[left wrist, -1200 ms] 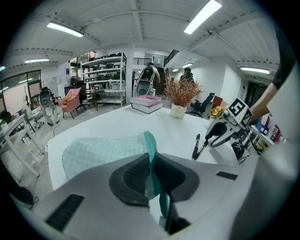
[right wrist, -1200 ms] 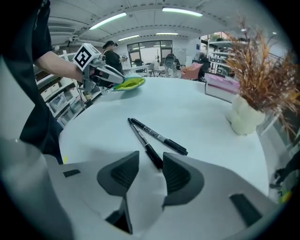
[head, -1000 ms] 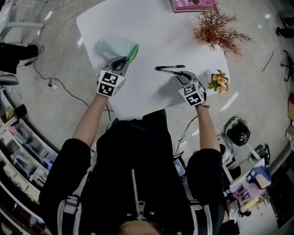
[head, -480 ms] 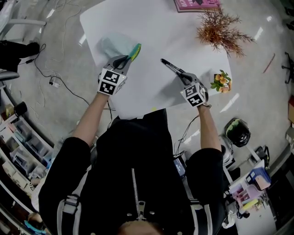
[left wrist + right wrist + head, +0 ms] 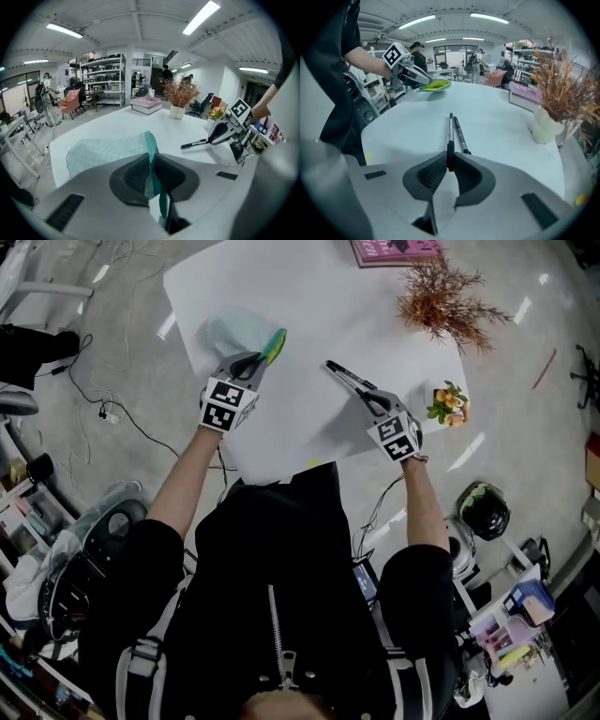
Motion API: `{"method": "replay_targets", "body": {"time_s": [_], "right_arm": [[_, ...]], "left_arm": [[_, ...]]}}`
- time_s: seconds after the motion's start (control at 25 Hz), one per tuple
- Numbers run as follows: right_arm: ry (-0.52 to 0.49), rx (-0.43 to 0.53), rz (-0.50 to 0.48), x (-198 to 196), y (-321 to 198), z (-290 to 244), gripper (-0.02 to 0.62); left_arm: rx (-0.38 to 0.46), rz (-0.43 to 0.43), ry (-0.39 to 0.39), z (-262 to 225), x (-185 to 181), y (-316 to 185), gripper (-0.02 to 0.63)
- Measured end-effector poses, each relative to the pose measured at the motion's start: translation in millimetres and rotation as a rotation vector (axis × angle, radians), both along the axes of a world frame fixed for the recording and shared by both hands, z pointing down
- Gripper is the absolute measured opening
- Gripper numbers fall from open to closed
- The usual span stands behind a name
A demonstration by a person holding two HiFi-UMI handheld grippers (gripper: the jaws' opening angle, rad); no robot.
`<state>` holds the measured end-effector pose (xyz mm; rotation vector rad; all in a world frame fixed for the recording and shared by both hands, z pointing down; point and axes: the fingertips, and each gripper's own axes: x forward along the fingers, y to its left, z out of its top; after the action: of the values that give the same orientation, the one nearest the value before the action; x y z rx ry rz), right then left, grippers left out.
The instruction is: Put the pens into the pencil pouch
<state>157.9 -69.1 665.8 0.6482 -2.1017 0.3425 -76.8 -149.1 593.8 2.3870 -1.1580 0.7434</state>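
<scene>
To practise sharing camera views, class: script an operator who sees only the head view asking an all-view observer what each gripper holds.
Operator: Has the right gripper really caught anything?
Observer: Yes. In the right gripper view its jaws have just closed on one pen, with a second pen close beside it.
Operator: And the left gripper?
Observer: In the left gripper view it is shut on the pencil pouch, by the teal zipper edge.

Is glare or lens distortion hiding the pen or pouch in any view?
No. Head view: glare streaks only on the floor; pen and pouch clear. Left gripper view: fisheye-curved, black corners, pouch legible. Right gripper view: same curving, pen sharp.
</scene>
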Motion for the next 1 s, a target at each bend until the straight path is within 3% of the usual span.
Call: {"method": "replay_targets", "body": {"time_s": [0.44,1.0], "right_arm": [[-0.049,0.004,0.050,-9,9,-28,0.060],[-0.094,0.000,0.011,-64,-10,-44,0.060]], "left_arm": [[0.002,0.023,0.000,-3,1,-5,0.054],[0.000,0.042,0.004,-1,4,-4,0.054]]}}
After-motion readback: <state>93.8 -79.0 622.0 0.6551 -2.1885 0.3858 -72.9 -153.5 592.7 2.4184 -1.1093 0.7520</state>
